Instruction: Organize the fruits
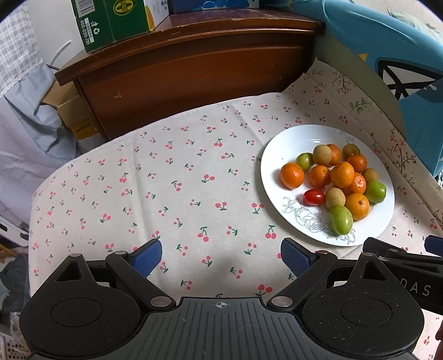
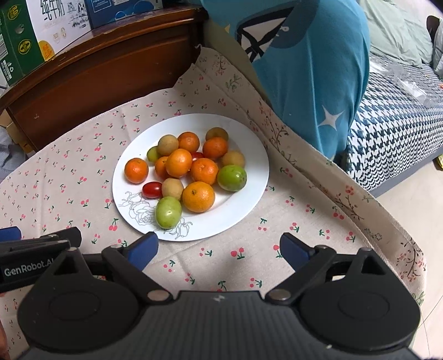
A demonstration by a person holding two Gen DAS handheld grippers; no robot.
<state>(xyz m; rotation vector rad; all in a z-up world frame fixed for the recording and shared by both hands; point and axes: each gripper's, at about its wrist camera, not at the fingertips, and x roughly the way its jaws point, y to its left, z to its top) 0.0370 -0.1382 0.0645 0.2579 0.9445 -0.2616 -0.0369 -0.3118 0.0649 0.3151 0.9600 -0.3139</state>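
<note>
A white plate (image 1: 290, 144) (image 2: 249, 193) with a line-drawn flower sits on the cherry-print tablecloth. It holds a heap of several small oranges (image 1: 292, 175) (image 2: 198, 197), green fruits (image 1: 341, 220) (image 2: 168, 212), tan longans (image 1: 335, 197) (image 2: 172, 188) and a red cherry tomato (image 1: 313, 197) (image 2: 152, 190). My left gripper (image 1: 221, 256) is open and empty, above bare cloth left of the plate. My right gripper (image 2: 218, 249) is open and empty, just short of the plate's near rim. The right gripper also shows at the right edge of the left wrist view (image 1: 401, 257).
A dark wooden cabinet (image 1: 193, 69) (image 2: 97, 72) stands behind the table, with green and white cartons (image 1: 110, 22) (image 2: 33, 30) on top. A blue cushion (image 1: 401, 55) (image 2: 304, 69) leans at the table's right side. A houndstooth bed (image 2: 396, 133) lies further right.
</note>
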